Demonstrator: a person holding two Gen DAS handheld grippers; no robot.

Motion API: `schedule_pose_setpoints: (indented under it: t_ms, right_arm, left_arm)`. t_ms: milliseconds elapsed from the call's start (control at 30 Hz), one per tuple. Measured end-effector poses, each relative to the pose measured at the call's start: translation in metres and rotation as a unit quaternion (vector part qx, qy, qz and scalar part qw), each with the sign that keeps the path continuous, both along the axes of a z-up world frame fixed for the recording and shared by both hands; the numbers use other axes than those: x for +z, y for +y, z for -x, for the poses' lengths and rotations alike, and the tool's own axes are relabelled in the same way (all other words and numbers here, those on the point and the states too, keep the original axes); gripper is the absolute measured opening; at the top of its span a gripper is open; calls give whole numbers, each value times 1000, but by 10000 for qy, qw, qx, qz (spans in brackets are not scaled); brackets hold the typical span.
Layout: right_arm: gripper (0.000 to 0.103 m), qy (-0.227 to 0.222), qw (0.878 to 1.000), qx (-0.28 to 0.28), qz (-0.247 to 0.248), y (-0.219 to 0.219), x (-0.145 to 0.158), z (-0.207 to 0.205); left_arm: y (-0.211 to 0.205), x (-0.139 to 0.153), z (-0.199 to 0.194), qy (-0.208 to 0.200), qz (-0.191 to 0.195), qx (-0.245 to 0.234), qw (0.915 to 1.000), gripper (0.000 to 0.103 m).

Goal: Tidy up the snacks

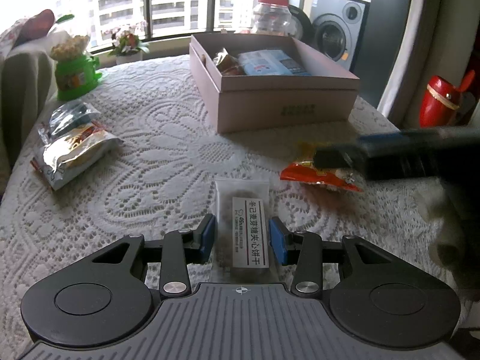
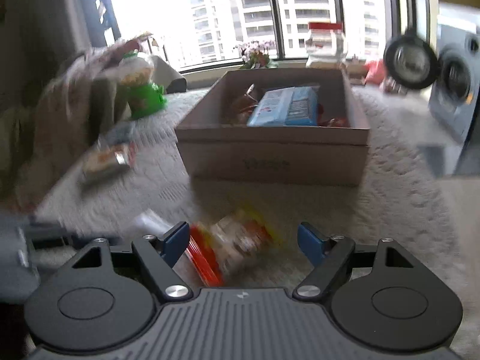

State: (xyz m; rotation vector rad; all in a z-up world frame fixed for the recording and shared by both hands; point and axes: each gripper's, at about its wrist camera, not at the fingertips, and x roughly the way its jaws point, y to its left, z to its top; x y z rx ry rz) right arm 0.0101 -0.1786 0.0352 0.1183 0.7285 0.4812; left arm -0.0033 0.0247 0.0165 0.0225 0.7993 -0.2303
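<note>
the left gripper (image 1: 242,237) points down at a white lace tablecloth (image 1: 156,156), its blue pads (image 1: 208,234) standing on either side of a clear biscuit packet (image 1: 243,210) with a white printed label; the packet lies flat on the cloth between them, and a thin gap shows on each side, so the pads do not appear to press it. the right gripper (image 2: 244,241) stands wide, with a red and yellow snack packet (image 2: 234,243) lying on the cloth between its fingers, closer to the left finger than the right and not clamped; this view is smeared, so the packet's print cannot be read. in the left wrist view the same red packet (image 1: 318,177) lies just right of the biscuit packet, with the dark fingers of the right gripper reaching over it from the right edge. beyond both, an open pink cardboard box (image 1: 288,105) sits on the table with a light blue packet (image 1: 270,64) and a brown wrapped snack (image 1: 225,61) already inside. to the left lie two foil snack bags (image 1: 72,147) in a loose pile, and farther back a green toy dispenser (image 1: 76,72) filled with something pale. a clear jar with a red lid (image 1: 271,15) stands behind the box near the window.
</note>
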Motion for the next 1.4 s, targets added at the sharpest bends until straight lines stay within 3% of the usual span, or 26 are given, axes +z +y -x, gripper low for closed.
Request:
schedule_pose_setpoints:
  t_ms: [100,233,433,500,600,733,933,1033,1233,1400]
  right_arm:
    - [79,57,9998,173,39,11,0,-7]
    - [79,-252,9954,352,855,19,-7,11]
    - [79,-515,9830,-177,1752,-15,-20,32]
    - [79,-435,9847,-262,1666,-28,-18,35]
    - [79,-210,9931,-245,1124,-36,-11,32]
    - [80,-74,9977,-232,631,-25,-1,13]
    - [79,36,9949,-91,1001,14,-12,-31]
    - [56,50,9934,-46,1148,19,-13,-34]
    - [52,-331,9913,277,1243,14,8,-4]
    - [51,-739,9916,258,1032,-3,47,7]
  left_arm:
    - [1,0,2,1,23,7,10000,45]
    - [2,0,2,15,57,-7,10000,45]
    - [5,0,7,-1,88,-53,9999,45]
    - [7,-1,10,-43,129,-63,9999,45]
    - [11,-3,14,-121,277,-31,9995,45]
    - [17,-2,14,-19,482,12,9988,45]
    - [17,-2,14,-23,452,-67,9990,45]
    - [15,-2,15,-58,377,-104,9992,45]
    - [13,-2,17,-133,299,-77,9994,43]
    - [21,10,11,-264,825,-86,9962,40]
